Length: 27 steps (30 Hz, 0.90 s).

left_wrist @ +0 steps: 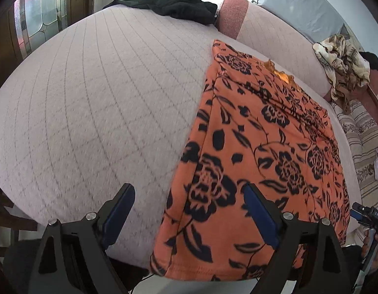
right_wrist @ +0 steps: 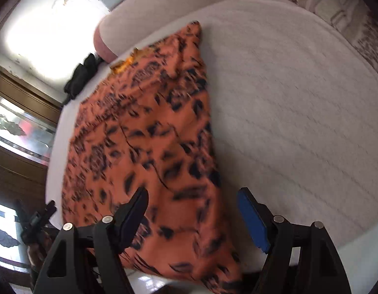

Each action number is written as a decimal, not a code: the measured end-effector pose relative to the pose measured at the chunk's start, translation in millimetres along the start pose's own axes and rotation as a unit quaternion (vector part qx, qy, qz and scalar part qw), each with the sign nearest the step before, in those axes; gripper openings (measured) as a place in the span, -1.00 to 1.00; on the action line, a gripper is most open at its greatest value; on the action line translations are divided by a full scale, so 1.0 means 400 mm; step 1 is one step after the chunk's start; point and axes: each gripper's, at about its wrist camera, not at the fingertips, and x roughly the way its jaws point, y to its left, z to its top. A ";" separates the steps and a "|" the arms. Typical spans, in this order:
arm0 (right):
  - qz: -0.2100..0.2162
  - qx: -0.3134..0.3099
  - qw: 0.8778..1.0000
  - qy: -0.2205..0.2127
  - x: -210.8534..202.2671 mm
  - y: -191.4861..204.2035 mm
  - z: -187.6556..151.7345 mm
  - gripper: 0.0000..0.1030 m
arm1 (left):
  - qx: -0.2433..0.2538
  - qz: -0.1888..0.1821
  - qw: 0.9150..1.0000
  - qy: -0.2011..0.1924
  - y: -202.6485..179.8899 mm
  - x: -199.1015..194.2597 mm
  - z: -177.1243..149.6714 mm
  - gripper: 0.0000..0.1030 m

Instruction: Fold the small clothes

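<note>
An orange garment with a black flower print (left_wrist: 257, 147) lies flat on a pale quilted bed (left_wrist: 91, 98), folded lengthwise into a long strip. Its near hem hangs slightly over the bed's front edge. My left gripper (left_wrist: 189, 191) is open and empty, above the garment's near left edge. In the right wrist view the garment (right_wrist: 144, 134) is blurred by motion. My right gripper (right_wrist: 192, 196) is open and empty, above the garment's near right edge. The other gripper (right_wrist: 39, 218) shows at the lower left of the right wrist view.
A dark garment (left_wrist: 174, 5) lies at the bed's far edge beside a pink bolster (left_wrist: 231, 16). A crumpled beige patterned cloth (left_wrist: 343, 71) and striped bedding (left_wrist: 362, 134) lie at the right. A wooden cabinet with glass panels (left_wrist: 39, 17) stands at the left.
</note>
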 end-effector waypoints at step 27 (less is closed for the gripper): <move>-0.035 0.020 0.999 0.029 0.009 0.000 -0.130 -0.26 | 0.027 0.031 0.999 0.025 0.001 -0.005 -0.098 -0.68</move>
